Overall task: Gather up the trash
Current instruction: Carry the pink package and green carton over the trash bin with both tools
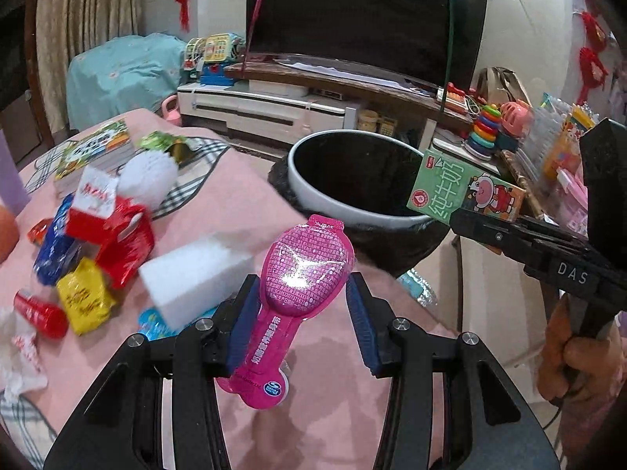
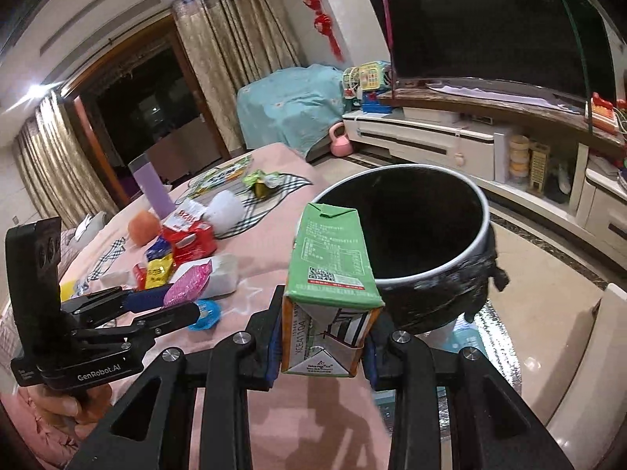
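Note:
My left gripper (image 1: 303, 305) has a pink plastic blister pack (image 1: 301, 270) between its blue pads; the left pad touches it, the right pad stands off, so the jaws look partly open. It also shows in the right wrist view (image 2: 184, 299) with the pink pack (image 2: 187, 284). My right gripper (image 2: 325, 337) is shut on a green milk carton (image 2: 331, 270), held upright beside the bin (image 2: 474, 243). The carton (image 1: 462, 190) hangs at the rim of the black-lined bin (image 1: 333, 199) in the left wrist view. More wrappers (image 1: 117, 227) lie on the pink tablecloth.
A white foam block (image 1: 196, 278), a white fluffy ball (image 1: 147, 178), books (image 1: 94, 152) and a purple cup (image 2: 151, 184) lie on the table (image 2: 274, 243). A TV (image 1: 352, 15) on a low stand and toys are behind the bin.

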{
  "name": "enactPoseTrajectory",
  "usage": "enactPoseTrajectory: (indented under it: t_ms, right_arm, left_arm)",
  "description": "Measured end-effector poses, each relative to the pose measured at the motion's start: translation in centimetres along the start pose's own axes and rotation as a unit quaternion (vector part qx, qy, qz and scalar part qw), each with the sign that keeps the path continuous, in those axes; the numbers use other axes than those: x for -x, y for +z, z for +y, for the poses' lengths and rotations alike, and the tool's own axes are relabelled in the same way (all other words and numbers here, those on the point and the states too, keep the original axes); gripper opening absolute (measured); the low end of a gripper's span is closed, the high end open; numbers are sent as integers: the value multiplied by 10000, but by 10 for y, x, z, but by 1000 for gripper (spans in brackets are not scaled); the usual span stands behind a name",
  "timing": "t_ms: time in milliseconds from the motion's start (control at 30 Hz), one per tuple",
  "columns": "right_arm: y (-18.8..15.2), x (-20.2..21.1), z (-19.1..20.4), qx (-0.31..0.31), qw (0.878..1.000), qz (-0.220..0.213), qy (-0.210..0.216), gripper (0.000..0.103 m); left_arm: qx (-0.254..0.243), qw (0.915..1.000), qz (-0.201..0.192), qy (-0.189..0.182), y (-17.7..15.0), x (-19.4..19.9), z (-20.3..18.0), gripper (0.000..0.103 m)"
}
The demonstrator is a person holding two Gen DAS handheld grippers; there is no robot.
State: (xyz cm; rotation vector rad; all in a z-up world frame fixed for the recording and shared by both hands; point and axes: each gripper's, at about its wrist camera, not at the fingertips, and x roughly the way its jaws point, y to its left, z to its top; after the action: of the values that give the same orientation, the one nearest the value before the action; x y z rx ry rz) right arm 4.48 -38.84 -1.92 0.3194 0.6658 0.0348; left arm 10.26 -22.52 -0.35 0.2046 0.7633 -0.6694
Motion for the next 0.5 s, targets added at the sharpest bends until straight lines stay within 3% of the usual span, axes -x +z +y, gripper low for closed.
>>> enactPoseTrajectory:
  t_ms: [267, 500]
  right_arm:
    - [21, -8, -23, 0, 9999, 121, -103, 33]
    - [45, -27, -43, 99, 9986, 472, -215, 33]
  left_arm:
    - [-172, 9998, 32, -3, 30, -20, -15, 44]
    - [-291, 9993, 224, -26, 57, -46, -26, 44]
